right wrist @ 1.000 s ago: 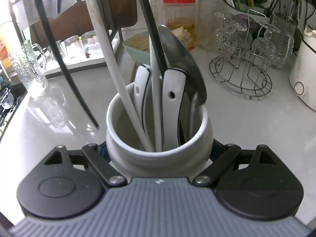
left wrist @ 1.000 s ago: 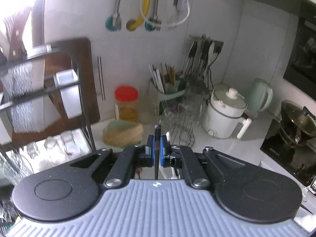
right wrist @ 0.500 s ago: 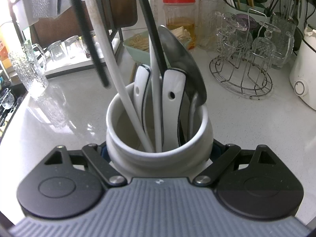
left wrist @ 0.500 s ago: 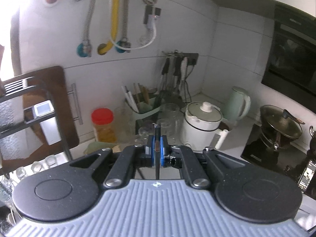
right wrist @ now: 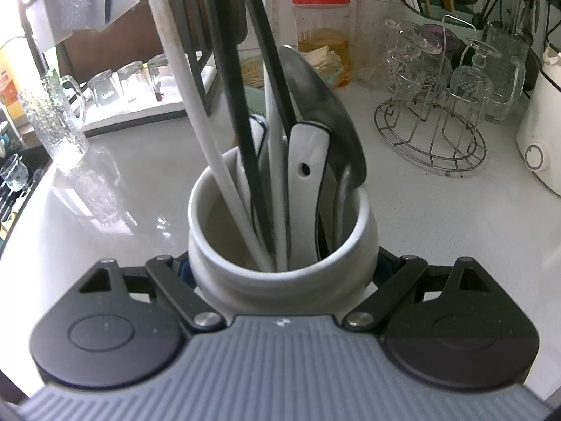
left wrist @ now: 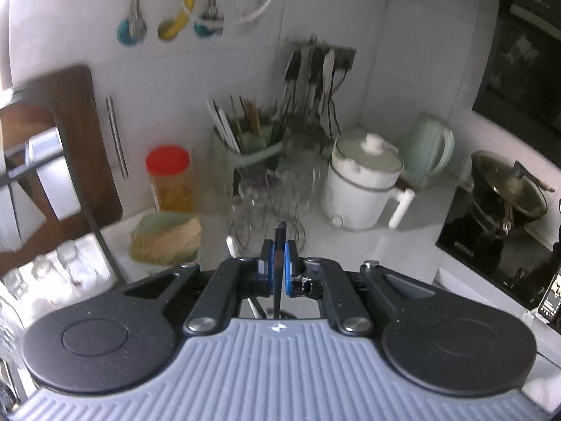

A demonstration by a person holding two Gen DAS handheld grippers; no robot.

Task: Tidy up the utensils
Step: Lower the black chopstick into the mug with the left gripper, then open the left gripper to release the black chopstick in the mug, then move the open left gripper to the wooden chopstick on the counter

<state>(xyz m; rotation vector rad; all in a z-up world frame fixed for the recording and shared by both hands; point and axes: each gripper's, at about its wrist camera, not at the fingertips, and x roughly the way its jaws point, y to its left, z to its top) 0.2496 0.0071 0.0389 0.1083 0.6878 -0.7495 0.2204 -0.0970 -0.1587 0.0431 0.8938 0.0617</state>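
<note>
Since the earlier frame, thin black utensil handle [right wrist: 242, 112] had swung from upper left into white ceramic holder [right wrist: 280, 277], lower centre, braced by right gripper [right wrist: 280, 266] clamping its sides; left gripper [left wrist: 277, 266] pinched the handle nearly closed, steering it in.

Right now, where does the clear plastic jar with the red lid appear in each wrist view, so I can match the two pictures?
Left wrist view: the clear plastic jar with the red lid stands left of centre, against the wall, behind the pale green bowl.
Right wrist view: top centre, behind the white ceramic utensil holder.
Shared landmark: the wire rack of upturned glasses, right of the jar in both views.
</note>
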